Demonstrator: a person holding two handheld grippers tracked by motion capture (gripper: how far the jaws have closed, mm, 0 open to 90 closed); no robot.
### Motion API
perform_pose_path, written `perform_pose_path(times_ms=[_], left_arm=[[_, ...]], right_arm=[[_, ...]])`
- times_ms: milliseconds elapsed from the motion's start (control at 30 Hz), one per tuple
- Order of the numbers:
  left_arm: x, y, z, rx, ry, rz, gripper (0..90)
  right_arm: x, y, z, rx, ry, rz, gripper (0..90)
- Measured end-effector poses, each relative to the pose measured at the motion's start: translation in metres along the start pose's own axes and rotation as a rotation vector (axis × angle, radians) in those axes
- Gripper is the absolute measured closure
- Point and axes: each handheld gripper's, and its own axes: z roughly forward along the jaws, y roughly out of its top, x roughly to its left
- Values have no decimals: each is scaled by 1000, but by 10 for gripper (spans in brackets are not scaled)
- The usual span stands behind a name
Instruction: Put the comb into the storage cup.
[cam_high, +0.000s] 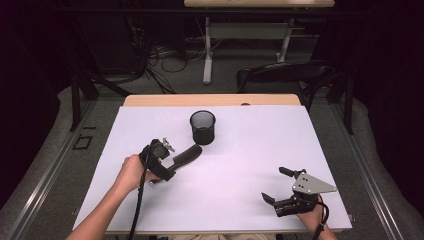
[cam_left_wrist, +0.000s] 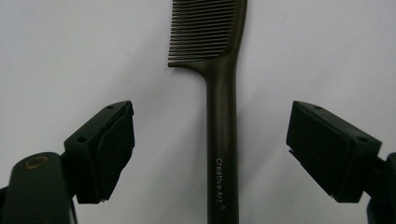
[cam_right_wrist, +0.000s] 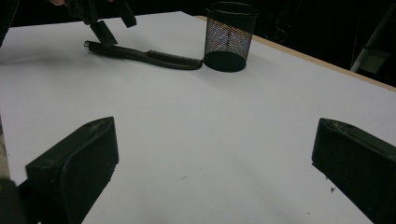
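A dark comb (cam_left_wrist: 222, 140) lies flat on the white table (cam_high: 235, 170) beside a mesh cup (cam_high: 202, 127); left gripper (cam_left_wrist: 210, 144) gapes wide astride its handle, right gripper (cam_right_wrist: 215, 172) wide, empty

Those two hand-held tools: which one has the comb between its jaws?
The left tool, near the mesh cup. Its open jaws straddle the comb's handle without touching it; the right tool is open over bare table.
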Motion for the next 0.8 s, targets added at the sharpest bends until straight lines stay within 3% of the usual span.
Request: perform_pose_path(times_ms=[133,333,800], left_arm=[[0,5,3,37,-13,8,219],[1,12,6,79,-48,12,406],[6,25,20,160,-105,4,623]], right_arm=[[0,0,0,1,1,0,1],[0,0,1,7,4,2,0],[0,0,0,10,6,-2,0]])
